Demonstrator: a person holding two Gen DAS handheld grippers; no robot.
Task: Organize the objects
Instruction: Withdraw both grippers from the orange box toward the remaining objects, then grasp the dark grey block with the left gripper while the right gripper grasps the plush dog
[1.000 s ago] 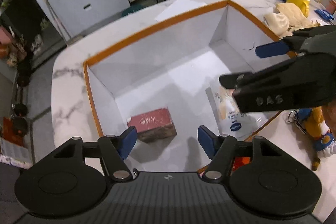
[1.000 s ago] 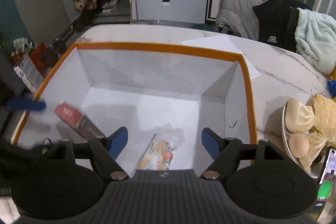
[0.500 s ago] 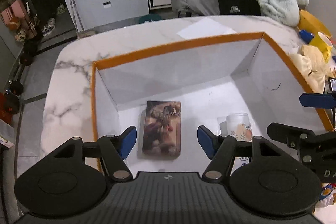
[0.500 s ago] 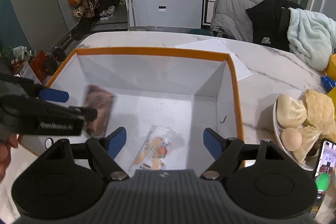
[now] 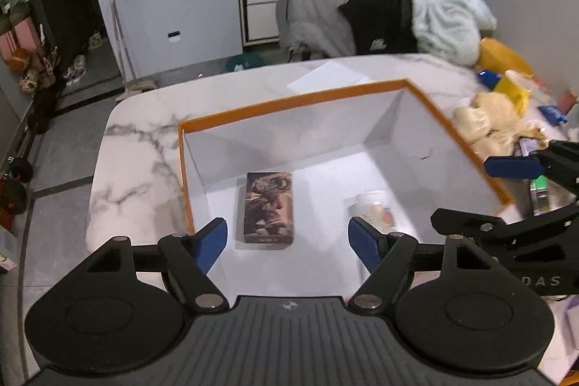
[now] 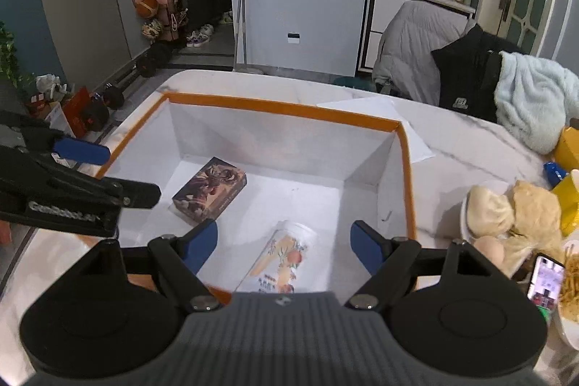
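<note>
— Where is the dark illustrated rectangular card box (image 5: 268, 207) lying?

— Flat inside the orange-rimmed white cardboard box (image 5: 289, 103), long axis pointing at its far wall.

— The claws?

— Left gripper (image 5: 287, 239) and right gripper (image 6: 283, 241) are both gaping wide, holding nothing.

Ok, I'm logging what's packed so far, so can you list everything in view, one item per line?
Orange-rimmed white cardboard box: one, on the table.
Brown illustrated card box: one, lying flat inside, left side.
Clear printed plastic cup: one, lying on its side inside, near edge.
White marble table: one, under everything.
White paper sheet: one, beyond the box.
Pale steamed buns: several, right of the box.
Phone: one, lit screen, far right.
Left gripper: open, empty.
Right gripper: open, empty.
</note>
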